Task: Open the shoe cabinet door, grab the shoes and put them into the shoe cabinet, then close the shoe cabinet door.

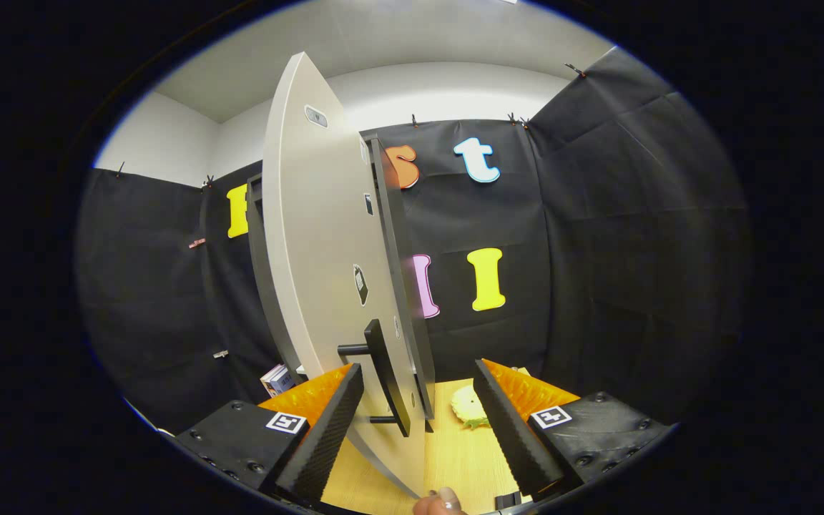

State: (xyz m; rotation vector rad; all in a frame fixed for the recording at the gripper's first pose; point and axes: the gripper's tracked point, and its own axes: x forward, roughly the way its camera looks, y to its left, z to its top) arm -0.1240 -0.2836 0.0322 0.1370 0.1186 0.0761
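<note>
A fingertip (448, 498) nearest, then the 2 fingers (418, 415) wide apart, released, straddling the cabinet door (319, 250) handle (385, 375).

text: none legible | cabinet door (326, 236): small stickers, too small to read
</note>
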